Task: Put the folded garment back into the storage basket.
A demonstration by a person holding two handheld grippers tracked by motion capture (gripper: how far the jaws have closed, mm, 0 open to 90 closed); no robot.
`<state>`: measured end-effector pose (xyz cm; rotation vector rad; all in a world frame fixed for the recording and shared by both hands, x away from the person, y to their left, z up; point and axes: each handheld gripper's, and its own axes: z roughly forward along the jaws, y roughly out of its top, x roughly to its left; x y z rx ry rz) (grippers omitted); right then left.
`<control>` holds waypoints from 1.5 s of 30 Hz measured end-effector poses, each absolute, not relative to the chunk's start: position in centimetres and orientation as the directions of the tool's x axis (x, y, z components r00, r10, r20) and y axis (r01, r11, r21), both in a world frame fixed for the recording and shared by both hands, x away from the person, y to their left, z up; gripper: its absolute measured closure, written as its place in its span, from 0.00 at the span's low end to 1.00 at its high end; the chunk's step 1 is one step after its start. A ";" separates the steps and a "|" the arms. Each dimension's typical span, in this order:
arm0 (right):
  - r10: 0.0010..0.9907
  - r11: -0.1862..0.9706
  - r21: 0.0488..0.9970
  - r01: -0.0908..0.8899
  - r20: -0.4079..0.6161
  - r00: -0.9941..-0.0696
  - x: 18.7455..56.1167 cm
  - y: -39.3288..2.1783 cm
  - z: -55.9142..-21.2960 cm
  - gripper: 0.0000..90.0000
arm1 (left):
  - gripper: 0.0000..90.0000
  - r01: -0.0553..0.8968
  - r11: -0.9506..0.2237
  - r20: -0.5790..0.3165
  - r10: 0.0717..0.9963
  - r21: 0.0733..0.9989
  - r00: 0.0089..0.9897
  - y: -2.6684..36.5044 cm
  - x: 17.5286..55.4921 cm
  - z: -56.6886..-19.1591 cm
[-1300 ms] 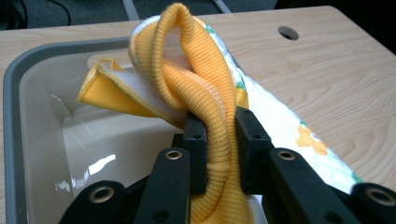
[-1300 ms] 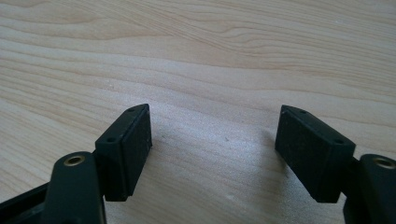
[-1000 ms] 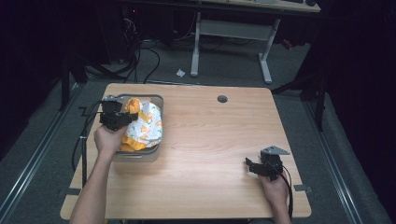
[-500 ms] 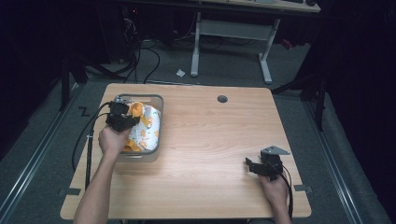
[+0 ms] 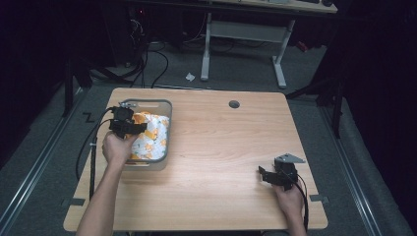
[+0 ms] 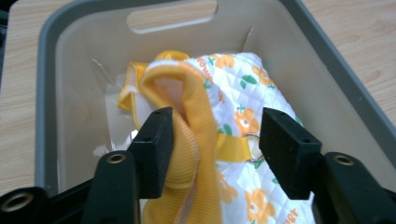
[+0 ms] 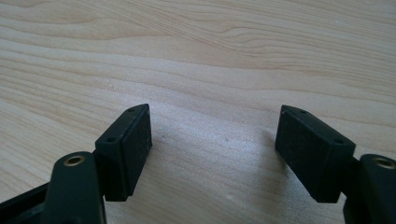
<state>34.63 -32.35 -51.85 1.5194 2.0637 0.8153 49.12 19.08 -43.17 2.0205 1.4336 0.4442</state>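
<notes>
One quilted garment (image 6: pixel 233 107) — white, orange-flowered, yellow-trimmed — in a grey bin (image 6: pixel 327 56).

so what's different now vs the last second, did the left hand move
Yes. The left gripper moved toward the near side of the grey bin, further over the orange and white quilted cloth. Its jaws are open around an orange ribbed fold of the cloth, not clamped. The bin, the cloth inside it and the right gripper, open above the bare table, stayed as they were.
</notes>
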 end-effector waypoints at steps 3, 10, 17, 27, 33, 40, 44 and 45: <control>0.956 0.219 0.689 0.691 -0.010 -0.293 34.6 -32.4 -51.9 0.30 | 0.48 0.706 -0.210 -0.080 0.932 0.676 0.353 19.1 48.7 -42.6; 0.956 0.219 0.689 0.691 -0.010 -0.293 34.6 -32.4 -51.9 0.30 | 0.45 0.662 -0.205 -0.093 0.918 0.721 0.386 18.6 47.7 -41.4; 0.956 0.219 0.689 0.691 -0.010 -0.293 34.6 -32.4 -51.9 0.30 | 0.43 0.634 -0.208 -0.112 0.898 0.744 0.426 17.7 46.7 -40.6; 0.956 0.219 0.689 0.691 -0.010 -0.293 34.6 -32.3 -51.9 0.30 | 0.42 0.604 -0.216 -0.117 0.879 0.767 0.462 16.6 45.7 -39.9; 0.956 0.219 0.689 0.691 -0.010 -0.293 34.6 -32.3 -51.9 0.30 | 0.41 0.601 -0.202 -0.138 0.872 0.774 0.470 16.1 45.1 -39.7; 0.956 0.219 0.689 0.691 -0.010 -0.293 34.6 -32.4 -51.9 0.30 | 0.41 0.609 -0.192 -0.156 0.868 0.770 0.471 15.6 44.5 -39.5; 0.956 0.219 0.689 0.691 -0.010 -0.293 34.6 -32.3 -51.9 0.30 | 0.41 0.600 -0.201 -0.150 0.863 0.774 0.483 15.2 44.2 -39.4; 0.956 0.219 0.689 0.691 -0.010 -0.293 34.6 -32.3 -51.9 0.30 | 0.40 0.597 -0.206 -0.148 0.860 0.775 0.488 15.1 44.1 -39.4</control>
